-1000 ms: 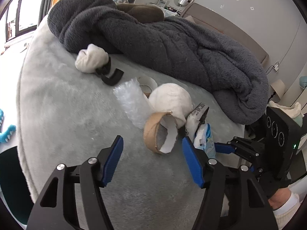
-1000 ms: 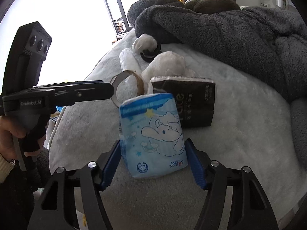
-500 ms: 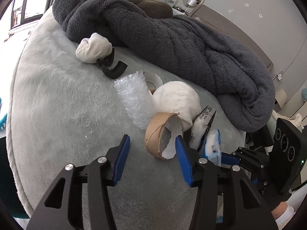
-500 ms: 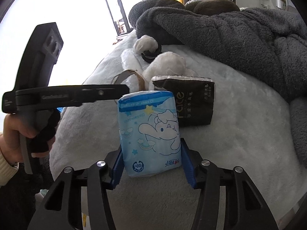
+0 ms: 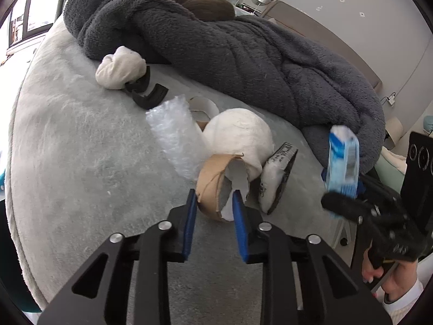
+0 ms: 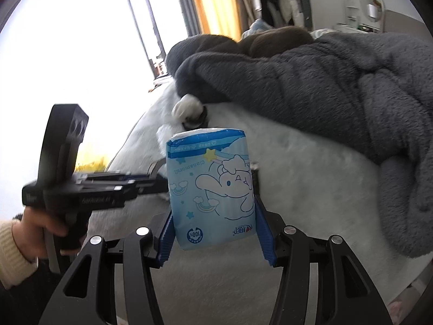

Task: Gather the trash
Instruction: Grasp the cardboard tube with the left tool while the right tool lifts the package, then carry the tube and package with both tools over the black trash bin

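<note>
The torn cardboard tape core, between my closing left gripper pads, looks light and crushable, so I'd pinch its wall gently, while my right gripper squeezes the soft tissue pack.

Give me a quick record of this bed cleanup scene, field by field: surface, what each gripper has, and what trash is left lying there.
surface: pale fleece bed cover
left gripper: jaws closing around torn cardboard tape ring
right gripper: shut on blue tissue pack, lifted off the bed
left lying: bubble wrap, black tissue pack, white tape roll, black curved pieces
also there: grey blanket, two white cloth balls
</note>
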### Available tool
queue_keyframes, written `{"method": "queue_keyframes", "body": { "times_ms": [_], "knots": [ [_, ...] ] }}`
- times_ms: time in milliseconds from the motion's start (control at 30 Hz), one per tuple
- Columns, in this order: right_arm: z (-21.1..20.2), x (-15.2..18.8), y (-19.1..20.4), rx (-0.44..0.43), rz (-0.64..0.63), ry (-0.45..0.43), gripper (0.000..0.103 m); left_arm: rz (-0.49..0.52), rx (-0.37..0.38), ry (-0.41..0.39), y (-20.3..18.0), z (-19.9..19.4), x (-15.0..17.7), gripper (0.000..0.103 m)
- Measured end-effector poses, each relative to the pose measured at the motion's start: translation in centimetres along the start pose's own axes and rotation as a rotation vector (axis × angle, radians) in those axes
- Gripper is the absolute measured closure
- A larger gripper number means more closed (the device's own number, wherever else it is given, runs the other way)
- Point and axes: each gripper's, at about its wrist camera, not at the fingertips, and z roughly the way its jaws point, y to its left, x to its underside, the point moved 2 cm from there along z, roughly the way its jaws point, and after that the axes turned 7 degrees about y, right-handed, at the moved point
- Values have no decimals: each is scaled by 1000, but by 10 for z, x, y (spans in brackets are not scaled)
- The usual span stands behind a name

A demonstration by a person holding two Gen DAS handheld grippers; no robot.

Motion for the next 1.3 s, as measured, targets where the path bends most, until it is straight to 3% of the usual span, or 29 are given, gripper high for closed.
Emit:
{"method": "queue_keyframes", "body": {
  "times_ms": [67,600,1300],
  "knots": [
    [-1,-3,-2,3,10,-8,50,12,-3,4,-2,0,1,84],
    [8,-25,25,-13,-21,-10,50,32,-31,-55,11,-33,-2,86],
    [58,-62,97,-74,-73,26,50,25,-179,-107,77,-88,6,86]
  ]
}}
